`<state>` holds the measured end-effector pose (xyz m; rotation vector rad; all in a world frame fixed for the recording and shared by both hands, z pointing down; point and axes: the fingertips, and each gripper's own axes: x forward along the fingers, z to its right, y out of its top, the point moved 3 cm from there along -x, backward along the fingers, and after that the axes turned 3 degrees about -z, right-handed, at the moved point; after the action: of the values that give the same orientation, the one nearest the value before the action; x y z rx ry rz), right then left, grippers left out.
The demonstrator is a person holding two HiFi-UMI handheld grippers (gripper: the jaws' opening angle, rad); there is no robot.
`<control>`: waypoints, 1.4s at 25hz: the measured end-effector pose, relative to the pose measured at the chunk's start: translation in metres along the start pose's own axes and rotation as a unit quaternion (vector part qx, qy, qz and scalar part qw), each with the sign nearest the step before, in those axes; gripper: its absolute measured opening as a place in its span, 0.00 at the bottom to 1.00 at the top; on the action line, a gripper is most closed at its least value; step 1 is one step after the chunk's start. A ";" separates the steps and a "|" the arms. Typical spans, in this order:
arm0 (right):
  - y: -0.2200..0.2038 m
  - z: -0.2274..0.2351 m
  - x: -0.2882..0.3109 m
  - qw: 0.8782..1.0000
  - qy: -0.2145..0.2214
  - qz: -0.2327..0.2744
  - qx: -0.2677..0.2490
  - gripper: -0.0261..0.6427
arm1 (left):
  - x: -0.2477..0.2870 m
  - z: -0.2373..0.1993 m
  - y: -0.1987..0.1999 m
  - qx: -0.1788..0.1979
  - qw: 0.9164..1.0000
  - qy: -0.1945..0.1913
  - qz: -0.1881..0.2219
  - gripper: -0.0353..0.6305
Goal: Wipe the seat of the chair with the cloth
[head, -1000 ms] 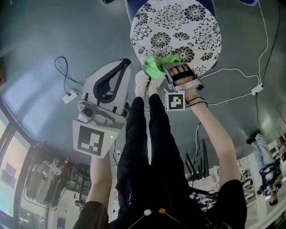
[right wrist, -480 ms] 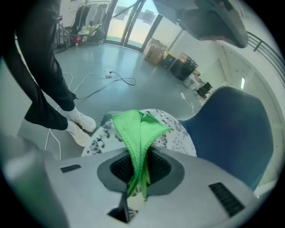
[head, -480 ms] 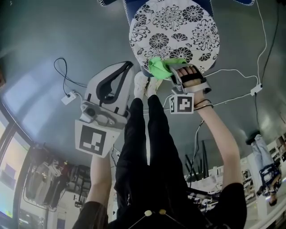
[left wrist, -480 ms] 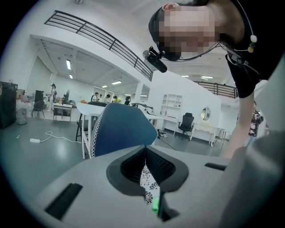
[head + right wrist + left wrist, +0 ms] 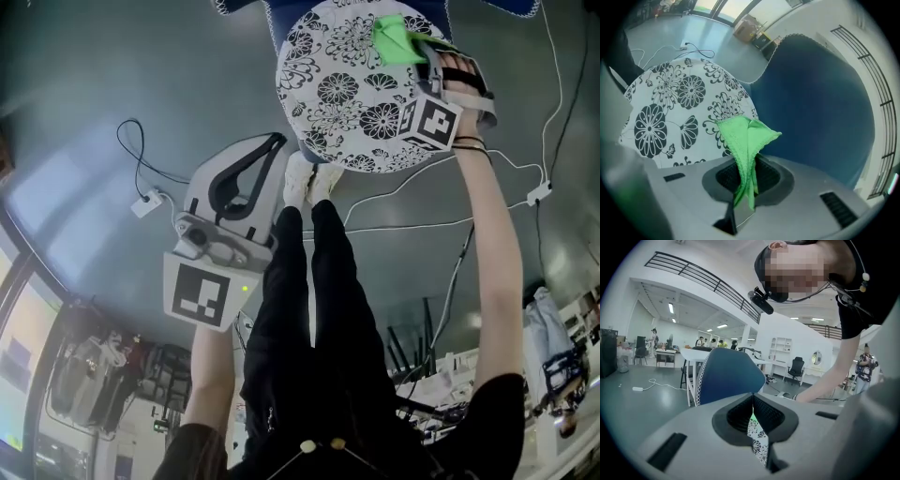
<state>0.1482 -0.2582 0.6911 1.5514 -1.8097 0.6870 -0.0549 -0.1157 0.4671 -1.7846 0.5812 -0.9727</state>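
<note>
The round chair seat (image 5: 347, 94), white with black flowers, lies at the top of the head view. My right gripper (image 5: 419, 49) is shut on the green cloth (image 5: 396, 39) and holds it on the seat's far right part, close to the blue backrest (image 5: 281, 9). In the right gripper view the green cloth (image 5: 746, 138) stands pinched between the jaws of the right gripper (image 5: 746, 180), with the seat (image 5: 675, 103) at left and the backrest (image 5: 820, 108) behind. My left gripper (image 5: 274, 141) hovers shut and empty, left of the seat; its view shows the left gripper (image 5: 753, 403) shut before the backrest (image 5: 726, 376).
The person's legs and white shoes (image 5: 309, 176) stand right in front of the seat. A white cable (image 5: 487, 155) with a plug block (image 5: 539, 189) runs over the grey floor at right. A black cord and a white adapter (image 5: 145, 202) lie at left.
My right gripper has carried the cloth from the seat's near edge across to its far right part. The left gripper has hardly moved.
</note>
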 end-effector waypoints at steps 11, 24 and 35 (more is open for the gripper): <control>-0.005 -0.041 0.019 0.998 0.048 -0.008 -0.039 0.12 | -0.002 -0.004 -0.006 -0.008 1.000 0.008 -0.006 0.06; 0.005 -0.143 -0.054 0.991 0.112 0.024 -0.067 0.12 | 0.000 0.011 -0.005 0.002 1.000 -0.009 -0.007 0.06; 0.009 -0.208 -0.114 0.983 0.176 0.041 -0.023 0.12 | 0.003 0.025 -0.001 0.007 1.000 -0.025 -0.003 0.06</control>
<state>0.1782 -0.0283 0.7407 1.2401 -1.6159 0.8912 -0.0326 -0.1042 0.4644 -1.7944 0.5376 -0.9305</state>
